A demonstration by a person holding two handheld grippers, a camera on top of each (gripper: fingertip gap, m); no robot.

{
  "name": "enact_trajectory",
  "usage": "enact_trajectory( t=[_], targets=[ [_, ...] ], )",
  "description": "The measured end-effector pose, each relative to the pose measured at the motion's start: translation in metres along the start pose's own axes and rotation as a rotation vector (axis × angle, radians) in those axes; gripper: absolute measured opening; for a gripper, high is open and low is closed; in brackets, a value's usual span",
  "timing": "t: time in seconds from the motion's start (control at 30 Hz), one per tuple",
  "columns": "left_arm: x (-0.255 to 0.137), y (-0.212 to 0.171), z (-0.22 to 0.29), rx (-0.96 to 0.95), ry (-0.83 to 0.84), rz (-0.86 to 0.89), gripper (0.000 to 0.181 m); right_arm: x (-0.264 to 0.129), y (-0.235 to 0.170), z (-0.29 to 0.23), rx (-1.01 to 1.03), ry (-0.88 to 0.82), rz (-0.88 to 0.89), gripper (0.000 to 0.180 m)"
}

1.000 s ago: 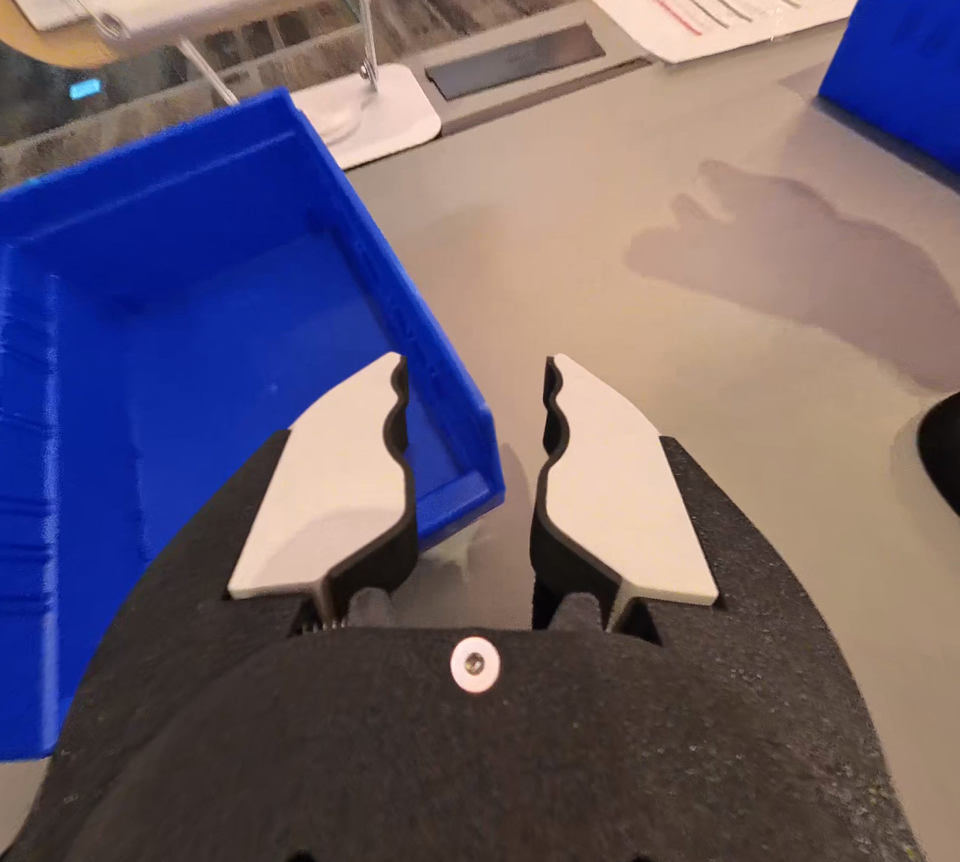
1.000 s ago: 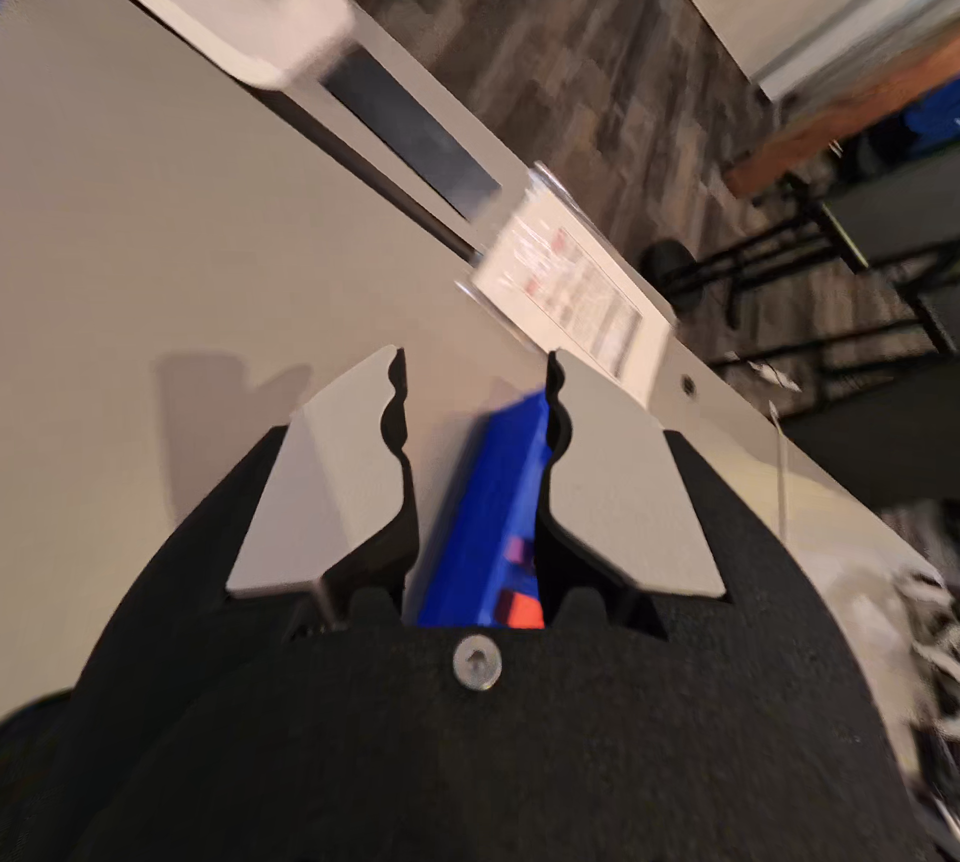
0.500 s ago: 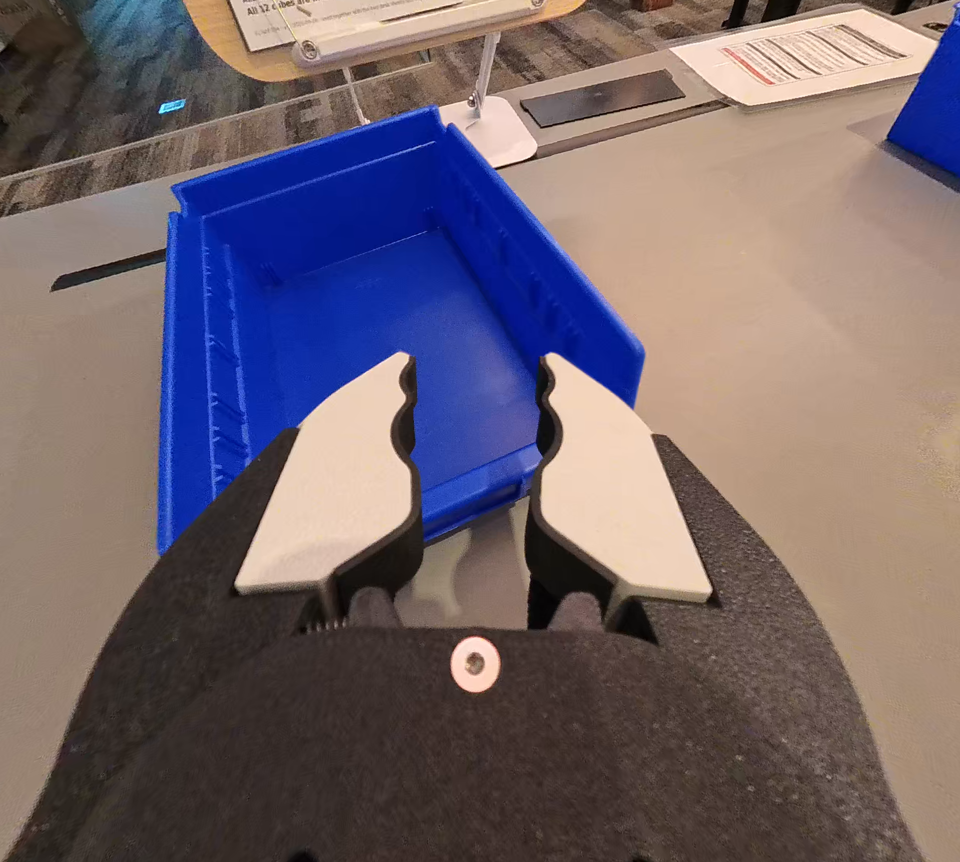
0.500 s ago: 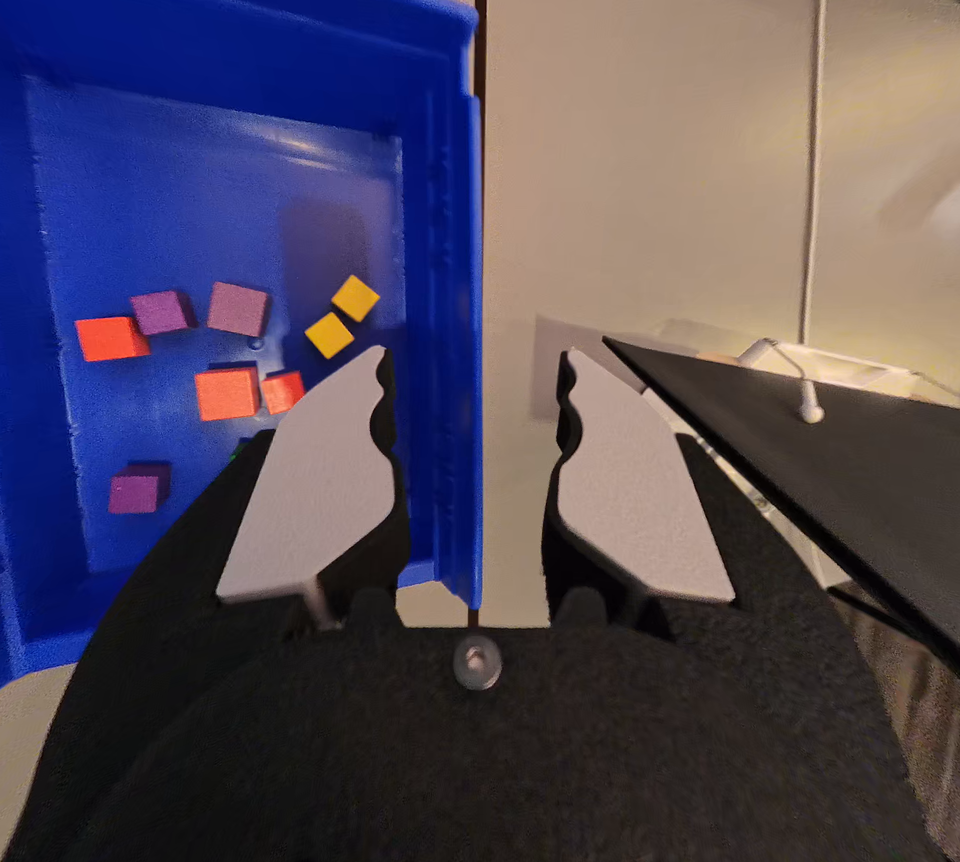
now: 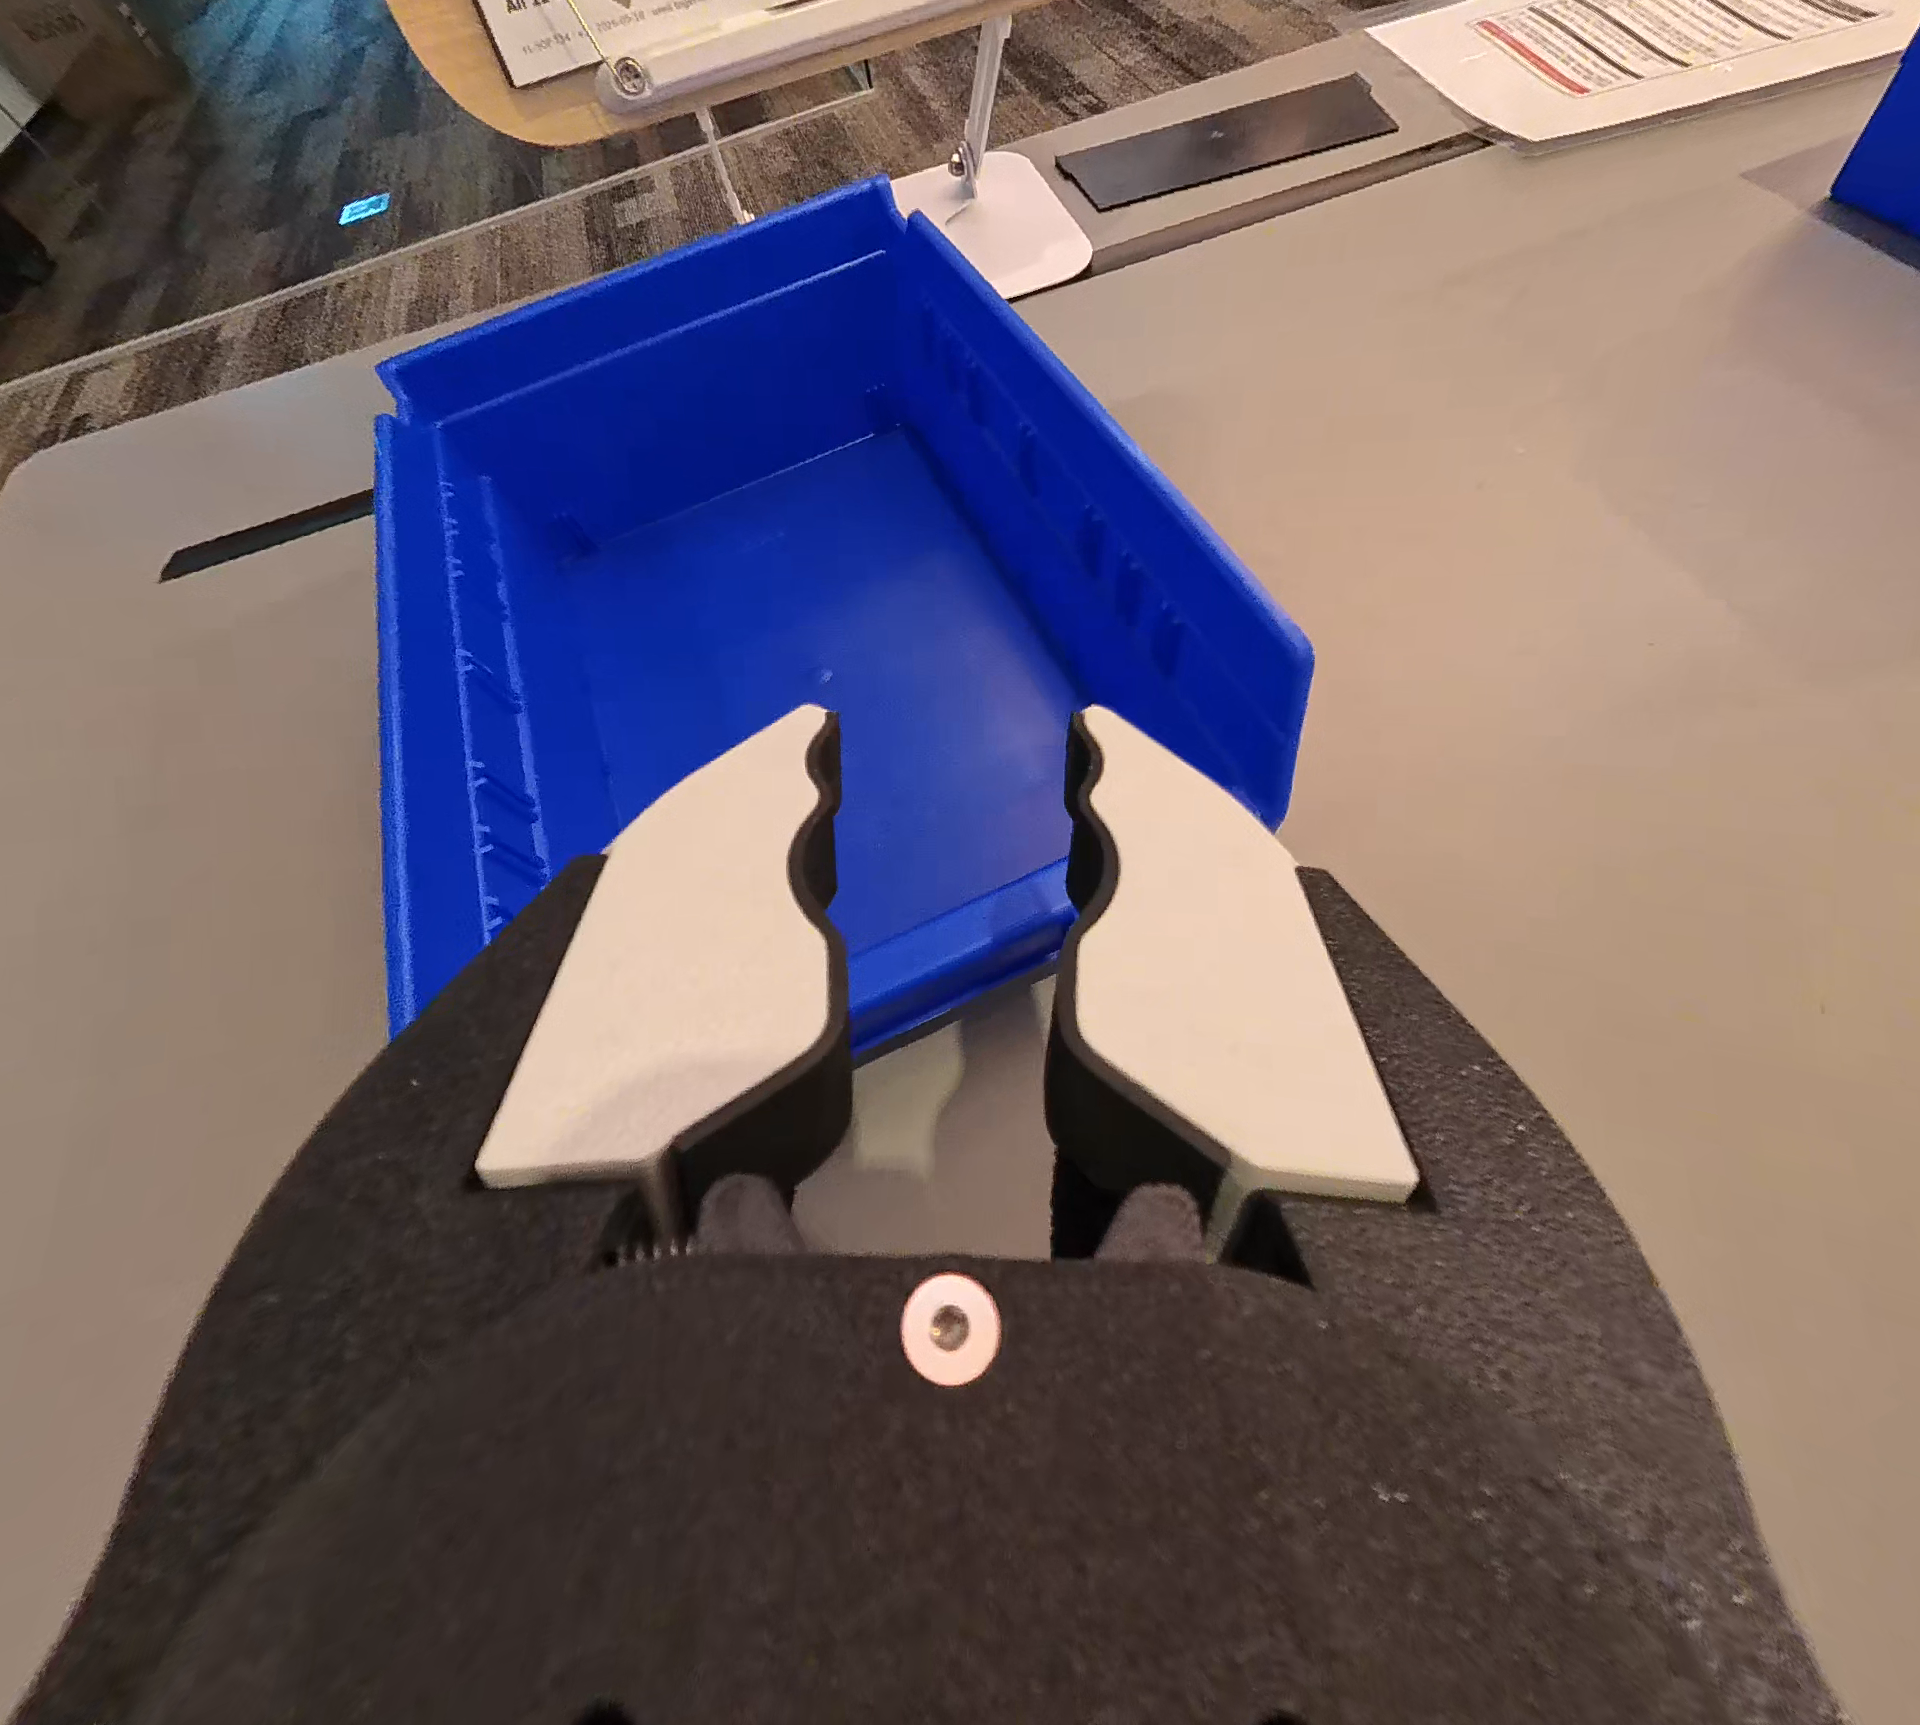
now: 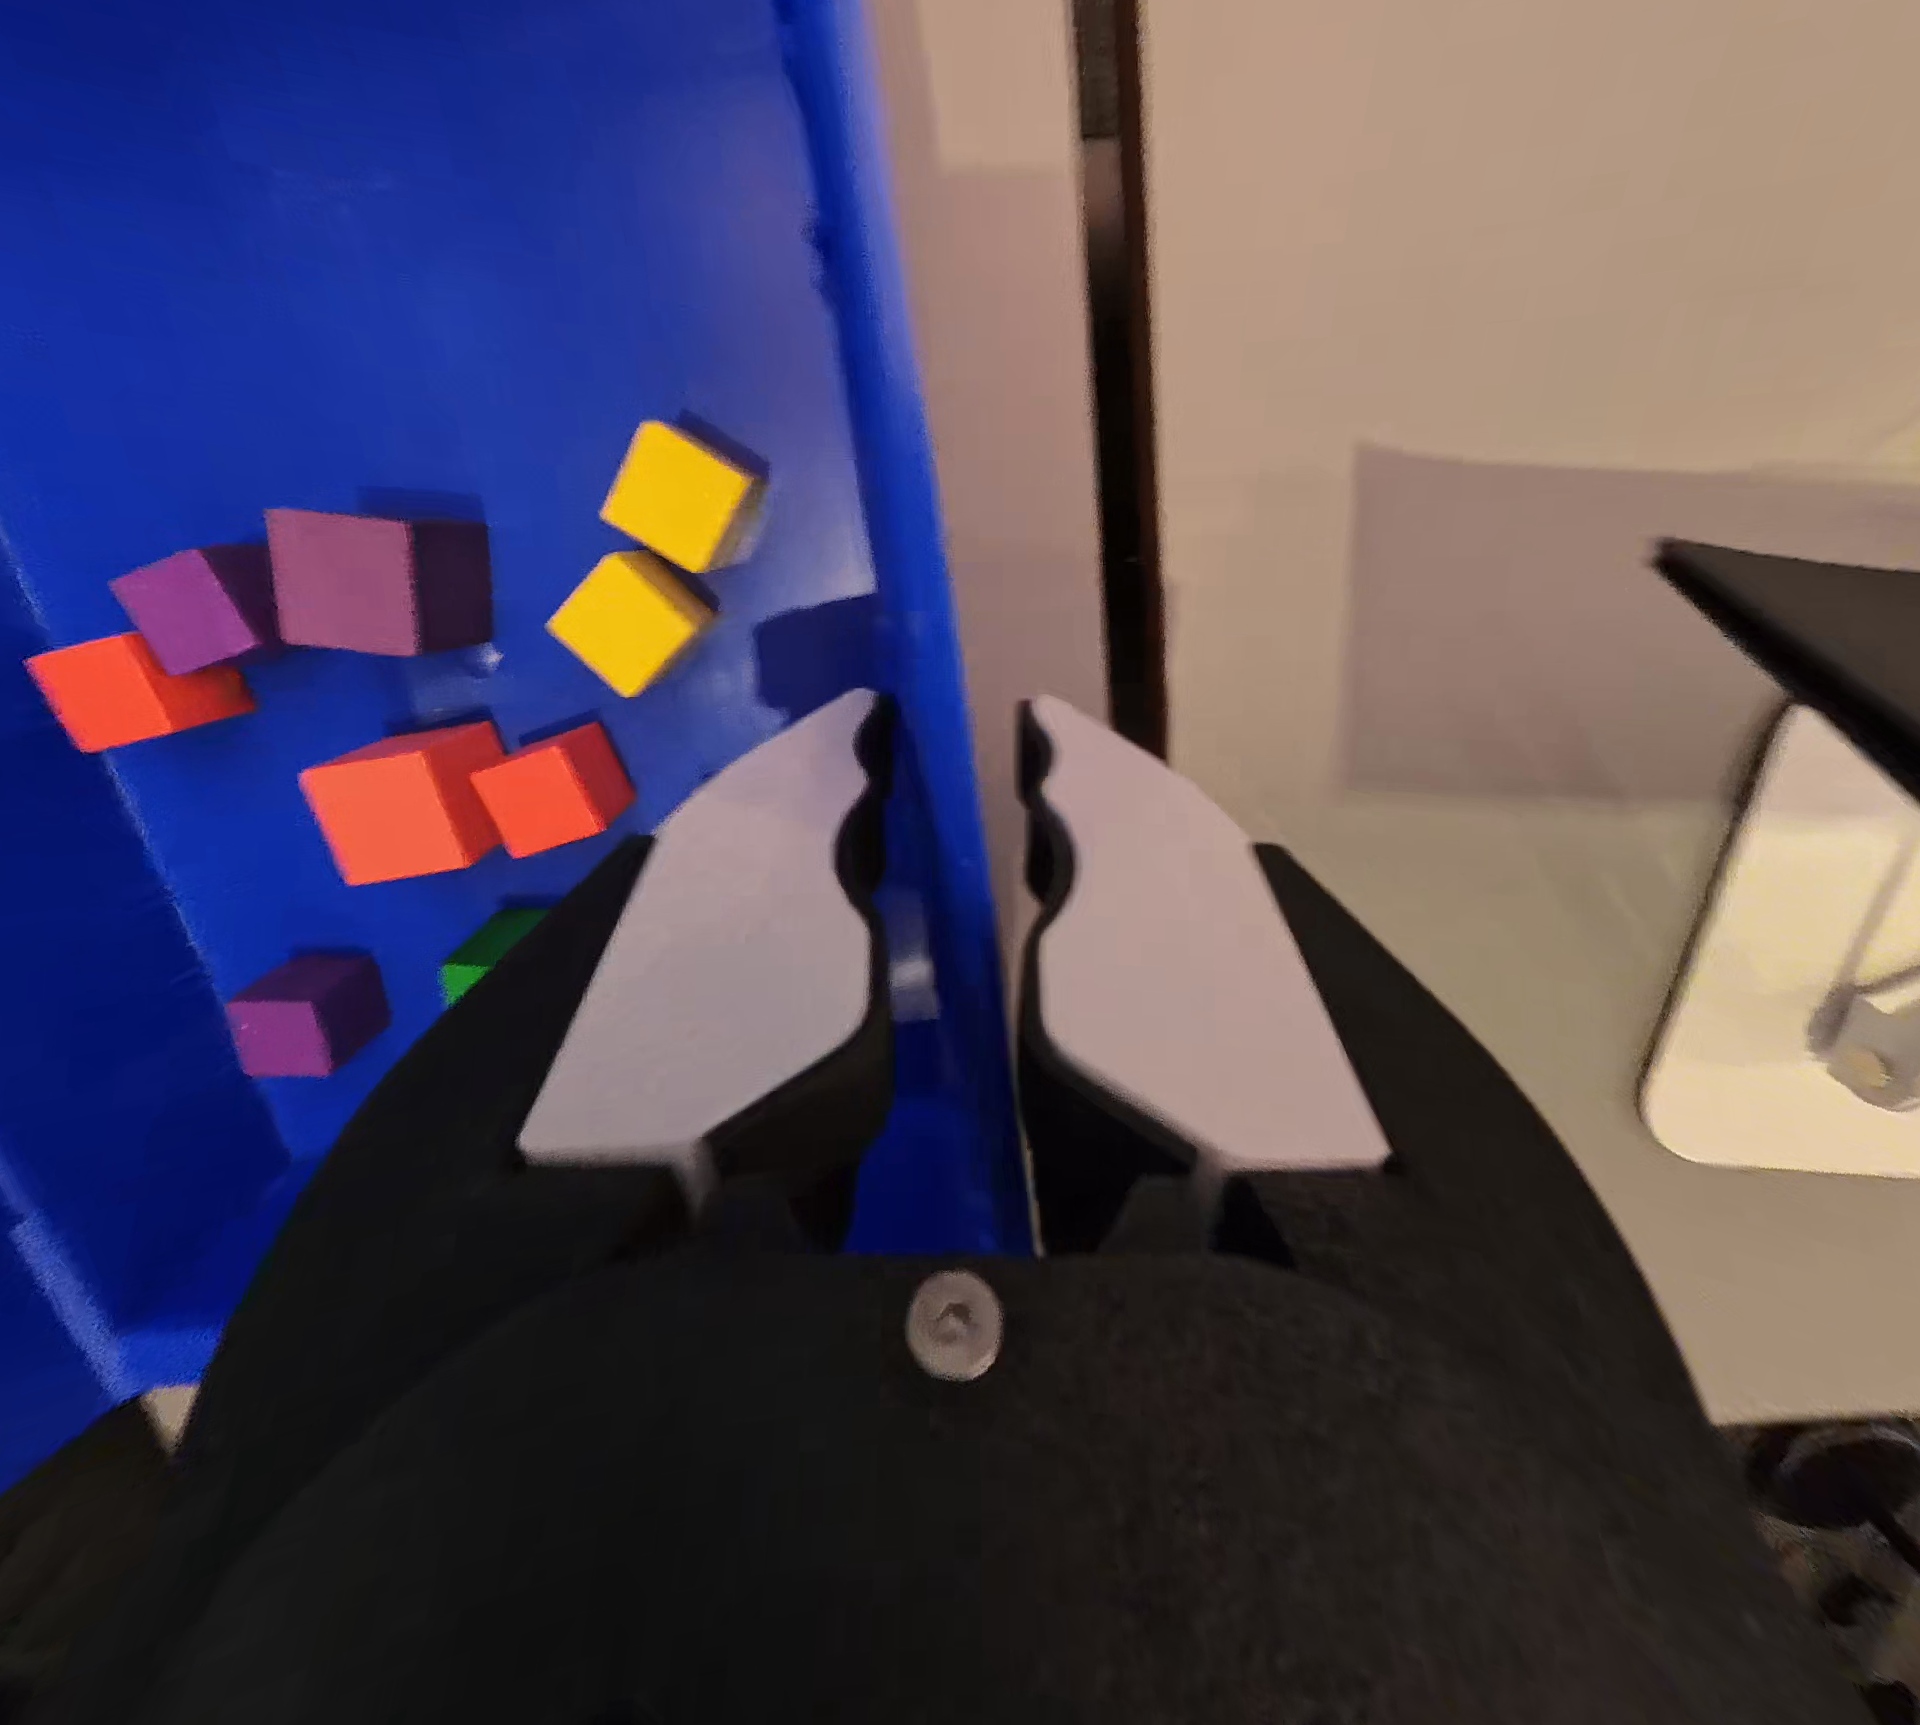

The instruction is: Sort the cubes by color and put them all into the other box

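Blue destination box (image 5: 1195, 605) sat bare on the tabletop (image 5: 1558, 636); nothing sorted yet. Cubes (image 6: 395, 802) lay in the other box (image 6: 862, 325). Left gripper (image 5: 948, 740) jaws released; right gripper (image 6: 951, 725) apparently straddling that wall, grip uncertain.

Empty blue box (image 5: 436, 740) — centre of the left wrist view, open top. Second blue box (image 6: 894, 532) — left half of the right wrist view, holding loose cubes: two yellow (image 6: 681, 493), three purple (image 6: 343, 579), three orange-red (image 6: 390, 802), one green (image 6: 483, 958) partly hidden.
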State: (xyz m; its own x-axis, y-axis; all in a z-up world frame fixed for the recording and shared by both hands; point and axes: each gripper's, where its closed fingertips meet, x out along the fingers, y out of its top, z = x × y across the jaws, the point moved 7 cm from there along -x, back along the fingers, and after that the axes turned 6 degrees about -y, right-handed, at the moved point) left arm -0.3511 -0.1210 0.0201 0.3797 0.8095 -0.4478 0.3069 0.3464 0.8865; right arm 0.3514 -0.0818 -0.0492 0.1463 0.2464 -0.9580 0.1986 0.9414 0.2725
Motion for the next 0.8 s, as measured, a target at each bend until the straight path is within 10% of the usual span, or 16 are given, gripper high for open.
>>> enact_trajectory(
  t=[0.8],
  targets=[
    [-0.045, -0.024, -0.041, -0.036, 0.082, 0.032, 0.038, -0.028, 0.002, -0.023, 0.160, 0.129, -0.025, 0.006]
  ],
)
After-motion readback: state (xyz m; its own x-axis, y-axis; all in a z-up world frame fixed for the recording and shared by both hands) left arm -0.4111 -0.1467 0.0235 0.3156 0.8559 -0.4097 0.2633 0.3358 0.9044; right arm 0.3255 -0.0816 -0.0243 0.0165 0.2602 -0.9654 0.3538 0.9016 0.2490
